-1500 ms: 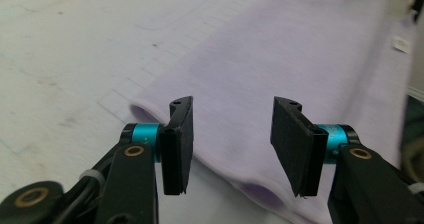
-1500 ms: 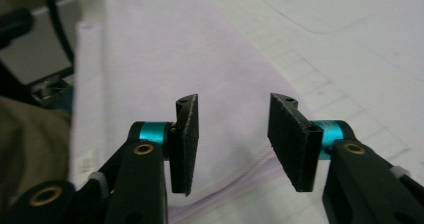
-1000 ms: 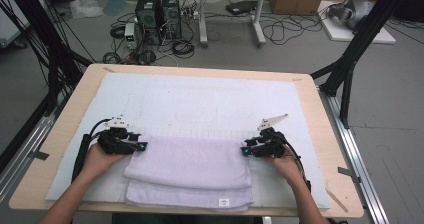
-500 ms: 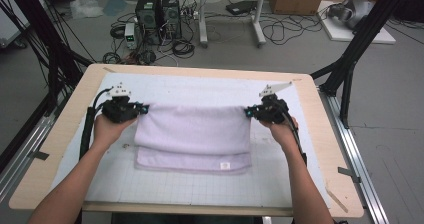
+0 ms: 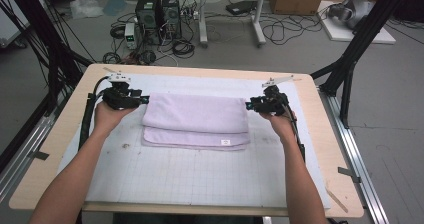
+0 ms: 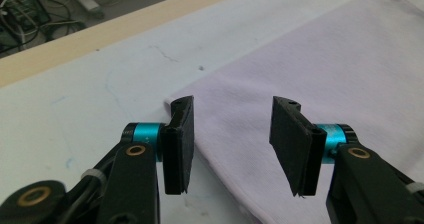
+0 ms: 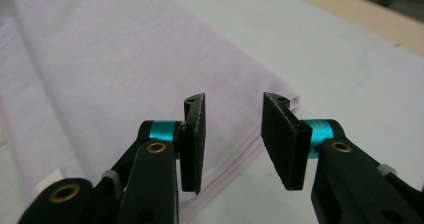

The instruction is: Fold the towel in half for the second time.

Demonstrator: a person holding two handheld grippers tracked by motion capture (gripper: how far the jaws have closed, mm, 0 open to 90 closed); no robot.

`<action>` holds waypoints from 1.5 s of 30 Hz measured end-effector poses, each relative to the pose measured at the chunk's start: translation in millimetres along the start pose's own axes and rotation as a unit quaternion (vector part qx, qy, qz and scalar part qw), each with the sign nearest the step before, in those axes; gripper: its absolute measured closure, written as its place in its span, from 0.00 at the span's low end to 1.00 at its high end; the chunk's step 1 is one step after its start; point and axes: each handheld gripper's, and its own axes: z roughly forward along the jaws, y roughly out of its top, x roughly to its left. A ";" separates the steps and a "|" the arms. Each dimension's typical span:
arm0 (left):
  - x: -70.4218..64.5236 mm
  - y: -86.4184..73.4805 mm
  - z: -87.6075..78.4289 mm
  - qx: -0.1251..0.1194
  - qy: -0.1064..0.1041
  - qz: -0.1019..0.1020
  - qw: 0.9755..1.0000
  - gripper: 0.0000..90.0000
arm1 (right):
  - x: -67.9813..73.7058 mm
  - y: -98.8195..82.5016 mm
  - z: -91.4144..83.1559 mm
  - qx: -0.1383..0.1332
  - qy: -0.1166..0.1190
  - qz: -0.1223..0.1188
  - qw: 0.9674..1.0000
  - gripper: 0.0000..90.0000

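Your left gripper (image 6: 232, 146) and right gripper (image 7: 232, 141) have just been opening: jaws part-open, nothing clamped, each hovering over one far corner of the towel (image 5: 196, 119). Small white label (image 5: 225, 142) near the front edge, writing unreadable. Towel pale lilac, folded in layers, mid-mat (image 5: 190, 176).

Soft matt lilac cloth towel (image 5: 196, 120), smooth white gridded mat (image 5: 200, 174), pale bare-wood table (image 5: 65, 129)
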 end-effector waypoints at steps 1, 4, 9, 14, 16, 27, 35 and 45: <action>-3.0 -3.1 -0.3 0.003 -0.009 0.004 1.000 0.59 | 2.8 -3.2 1.6 0.004 0.005 -0.004 1.000 0.67; -14.0 -12.1 0.5 0.006 -0.027 0.021 0.999 0.60 | 10.8 -11.9 4.1 0.010 0.019 -0.012 1.000 0.66; -26.3 -25.4 2.5 0.015 -0.052 0.040 0.998 0.61 | 23.7 -23.9 3.1 0.007 0.038 -0.026 0.999 0.62; -30.0 -39.4 5.8 0.032 -0.060 0.049 0.996 0.61 | 34.0 -32.4 2.8 0.015 0.047 -0.049 0.998 0.59; -29.2 -44.9 7.5 0.041 -0.059 0.052 0.996 0.62 | 35.8 -36.3 2.9 0.016 0.050 -0.052 0.997 0.59; -30.0 -58.3 11.3 0.055 -0.035 0.059 0.996 0.85 | 35.4 -62.1 15.4 0.038 0.043 -0.042 0.997 0.78; -34.0 -49.1 -4.1 0.018 -0.027 0.060 0.998 0.96 | 39.7 -52.9 2.2 0.011 0.046 -0.062 0.997 0.94; -60.6 -62.1 -44.9 0.001 -0.070 0.078 0.995 0.94 | 61.1 -57.9 -38.6 -0.001 0.077 -0.069 0.995 0.94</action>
